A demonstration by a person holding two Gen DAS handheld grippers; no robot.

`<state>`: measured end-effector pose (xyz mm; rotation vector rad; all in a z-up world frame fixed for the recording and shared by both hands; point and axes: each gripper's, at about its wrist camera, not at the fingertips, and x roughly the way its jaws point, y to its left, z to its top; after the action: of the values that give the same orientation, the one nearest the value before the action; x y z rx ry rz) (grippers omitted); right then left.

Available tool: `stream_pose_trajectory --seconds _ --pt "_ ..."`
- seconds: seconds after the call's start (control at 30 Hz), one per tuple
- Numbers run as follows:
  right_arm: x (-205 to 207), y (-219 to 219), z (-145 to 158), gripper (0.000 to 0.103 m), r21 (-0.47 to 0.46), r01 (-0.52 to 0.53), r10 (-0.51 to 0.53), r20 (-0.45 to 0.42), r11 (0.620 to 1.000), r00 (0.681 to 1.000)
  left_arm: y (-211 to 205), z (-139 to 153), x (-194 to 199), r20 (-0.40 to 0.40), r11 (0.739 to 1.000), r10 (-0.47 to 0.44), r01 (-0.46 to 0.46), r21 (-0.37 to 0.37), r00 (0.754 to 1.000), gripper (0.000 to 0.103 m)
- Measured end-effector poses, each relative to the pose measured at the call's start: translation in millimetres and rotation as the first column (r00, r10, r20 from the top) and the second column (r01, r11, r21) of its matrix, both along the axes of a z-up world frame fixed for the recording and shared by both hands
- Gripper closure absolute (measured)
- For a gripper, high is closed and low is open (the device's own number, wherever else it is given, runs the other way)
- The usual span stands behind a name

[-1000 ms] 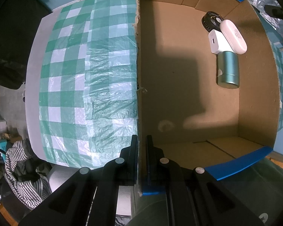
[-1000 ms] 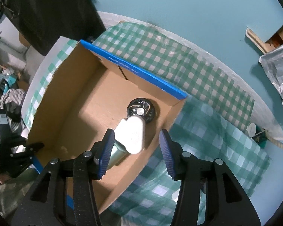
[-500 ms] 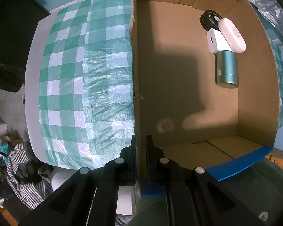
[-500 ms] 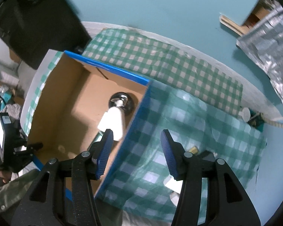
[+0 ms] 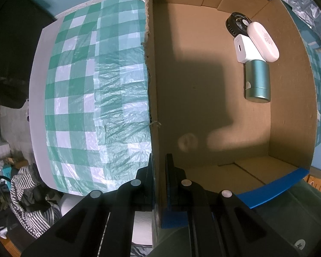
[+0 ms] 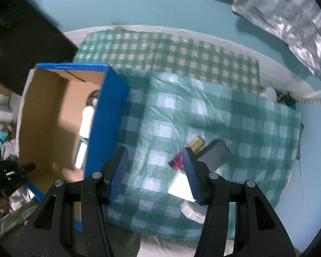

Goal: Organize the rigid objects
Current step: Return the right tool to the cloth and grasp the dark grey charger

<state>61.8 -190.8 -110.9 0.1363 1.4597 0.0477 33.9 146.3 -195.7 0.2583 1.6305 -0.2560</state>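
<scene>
My left gripper is shut on the side wall of the cardboard box. In the box's far right corner lie a black round fan, a white charger block, a white oval case and a teal cylinder. My right gripper hangs open and empty above the checked cloth, right of the blue-edged box. On the cloth beyond its right finger lie a grey flat slab, a small gold piece, a magenta piece and a white piece.
A green-and-white checked cloth under clear plastic covers the table. A silver foil sheet lies on the teal floor at the upper right. A striped garment sits off the table's corner, and a round white object lies near the cloth's front edge.
My right gripper has swung out of the box to the right, over the cloth, bringing the loose objects into view; it opened slightly. The left gripper has stayed clamped on the box wall.
</scene>
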Motion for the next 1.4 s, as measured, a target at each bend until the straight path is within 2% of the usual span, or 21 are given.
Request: stream_pose_trajectory --seconds 0.1,0.17,0.23,0.4,0.5,0.77,0.97,1.0,1.07,1.13,1.23,1.33,1.4 --pt "-4 -15 -11 0.049 -0.009 0.047 -0.047 -0.015 0.999 0.999 1 1 0 0.001 1.000 0.004 -0.004 -0.003 1.000 0.096" --pt "-7 -30 -22 0.041 -0.018 0.105 -0.105 -0.028 0.994 0.994 1 2 1 0.001 1.000 0.006 -0.006 -0.004 1.000 0.096" --pt "-12 -48 -33 0.037 -0.021 0.171 -0.172 -0.043 0.985 0.984 1 2 1 0.002 1.000 0.011 -0.011 -0.005 1.000 0.096" --pt "-22 -88 -59 0.037 -0.048 0.306 -0.310 -0.105 0.951 0.945 3 2 1 0.004 1.000 0.013 -0.013 -0.007 1.000 0.096" --pt "-26 -107 -75 0.037 -0.021 0.378 -0.377 -0.141 0.925 0.915 3 1 1 0.000 1.000 0.012 -0.012 -0.005 1.000 0.096" --pt "-24 -120 -99 0.037 0.040 0.477 -0.463 -0.182 0.878 0.867 4 -1 -1 -0.003 1.000 0.011 -0.011 -0.002 1.000 0.096" --pt "-18 -112 -106 0.038 0.025 0.451 -0.440 -0.176 0.892 0.880 8 -1 0 0.002 1.000 0.019 -0.019 -0.003 1.000 0.096" --pt "-17 -111 -107 0.039 0.026 0.445 -0.434 -0.177 0.895 0.883 8 -1 0 0.002 1.000 0.021 -0.021 -0.003 1.000 0.096" --pt "-16 -108 -108 0.052 0.040 0.431 -0.417 -0.180 0.902 0.891 10 -1 0 0.004 1.000 0.025 -0.025 -0.003 1.000 0.096" --pt "-15 -104 -109 0.054 0.015 0.394 -0.385 -0.180 0.919 0.905 11 -1 -1 0.004 1.000 0.028 -0.028 -0.005 1.000 0.096" --pt "-12 -92 -108 0.058 -0.058 0.279 -0.285 -0.169 0.959 0.944 12 -2 -2 0.001 1.000 0.029 -0.029 -0.004 1.000 0.096" --pt "-13 -90 -112 0.059 -0.082 0.237 -0.248 -0.172 0.968 0.953 13 -2 -3 0.000 1.000 0.028 -0.028 -0.004 1.000 0.096" --pt "-13 -93 -117 0.059 -0.071 0.249 -0.257 -0.169 0.966 0.951 13 -3 -3 -0.001 1.000 0.026 -0.026 -0.003 1.000 0.096"
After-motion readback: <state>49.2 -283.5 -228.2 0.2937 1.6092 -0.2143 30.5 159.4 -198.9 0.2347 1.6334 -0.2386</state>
